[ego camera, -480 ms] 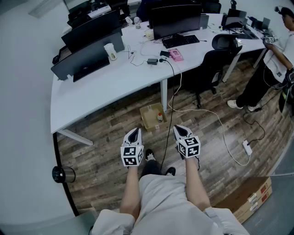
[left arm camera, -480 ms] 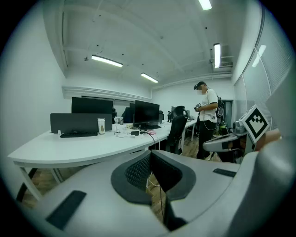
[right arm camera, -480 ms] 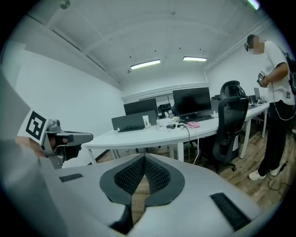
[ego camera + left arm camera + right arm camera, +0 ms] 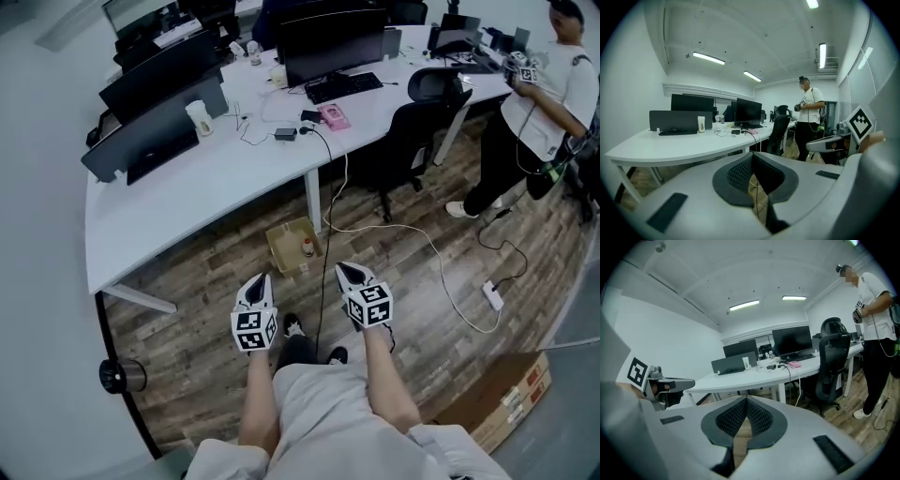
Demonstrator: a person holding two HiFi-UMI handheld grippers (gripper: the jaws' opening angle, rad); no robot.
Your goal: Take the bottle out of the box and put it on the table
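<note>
Head view: left gripper (image 4: 262, 279) and right gripper (image 4: 344, 271) held out side by side at the ends of bare forearms, both tipped a little downward over the wood floor, each carrying a cube with black-and-white square markers. Ahead of them on the floor, beside the desk leg, an open cardboard box (image 4: 279, 247) with the bottle (image 4: 307, 247) standing upright inside; its label is too small to read. Both grippers are well short of the box. White curved desk (image 4: 206, 178) beyond carries monitors, a paper cup (image 4: 198, 117) and a pink item (image 4: 334, 116). A flat carton (image 4: 506, 398) lies at lower right, its red print unreadable. A second person (image 4: 548, 98) stands at the far right. Left gripper view: pads pressed together at the tip (image 4: 752, 157), nothing between them; the right gripper's marker cube (image 4: 860, 122) shows at the right edge. Right gripper view: jaws likewise closed to a point (image 4: 745, 399), empty; the left gripper's marker (image 4: 637, 371) sits at the left edge, and an office chair (image 4: 832, 364) stands by the desk.
</note>
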